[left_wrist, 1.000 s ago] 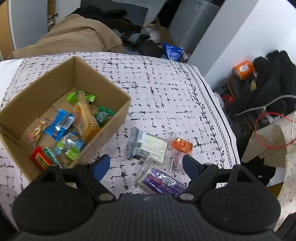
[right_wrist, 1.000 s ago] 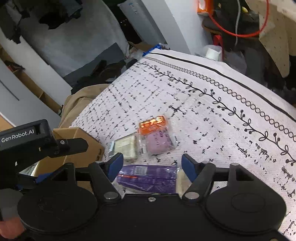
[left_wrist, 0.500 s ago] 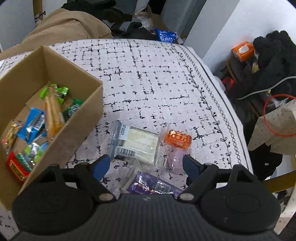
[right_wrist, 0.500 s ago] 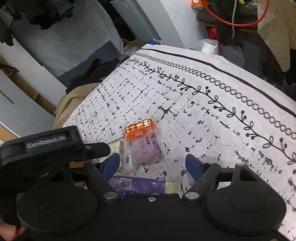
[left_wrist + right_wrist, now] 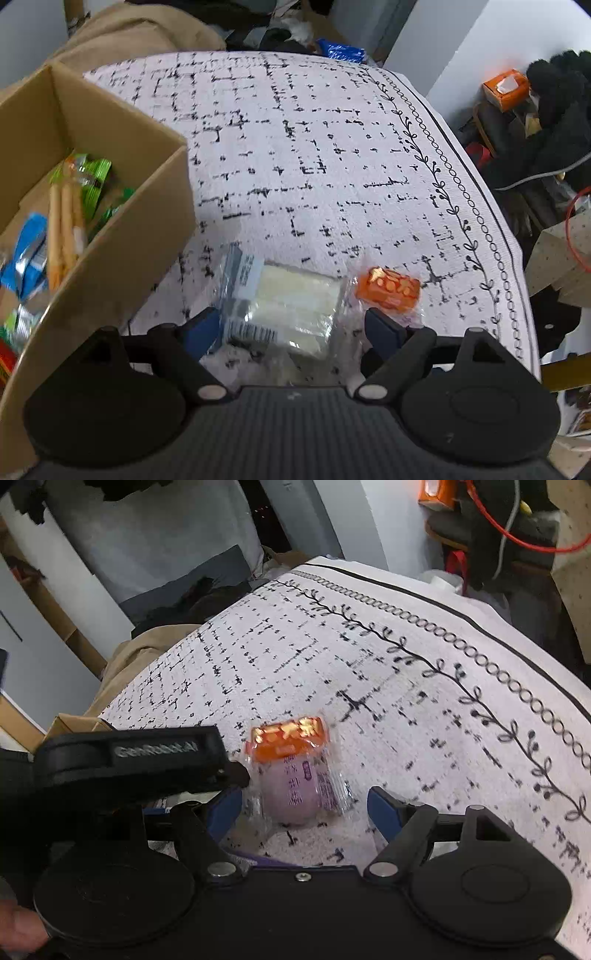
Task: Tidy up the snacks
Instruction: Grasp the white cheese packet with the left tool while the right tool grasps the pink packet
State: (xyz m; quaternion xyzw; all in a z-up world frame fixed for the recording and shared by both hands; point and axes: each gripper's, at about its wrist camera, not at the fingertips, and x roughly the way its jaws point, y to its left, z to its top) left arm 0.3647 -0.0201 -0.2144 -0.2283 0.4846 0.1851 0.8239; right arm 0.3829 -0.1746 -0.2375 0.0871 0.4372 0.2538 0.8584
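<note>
A clear pack of white bars point(image 5: 291, 306) lies on the patterned cloth, framed by the blue fingertips of my left gripper point(image 5: 290, 328), which stands open just above it. To its right lies a clear packet with an orange top point(image 5: 388, 288). In the right wrist view that same orange-topped packet with a pale purple snack point(image 5: 295, 771) sits between the wide-apart jaws of my right gripper point(image 5: 303, 806), open and not pressing it. The left gripper's black body point(image 5: 129, 764) crowds in from the left. A purple wrapper edge point(image 5: 258, 858) peeks out below.
An open cardboard box point(image 5: 122, 236) holding several wrapped snacks stands at the left of the table. The cloth point(image 5: 314, 155) runs bare toward the far edge. Clothes, an orange box point(image 5: 506, 88) and a red cable point(image 5: 517, 535) clutter the floor to the right.
Both grippers have sunk toward the table. The left one came down over the white-bar pack, and the purple wrapper slid under its body. The right one closed in on the orange-topped packet.
</note>
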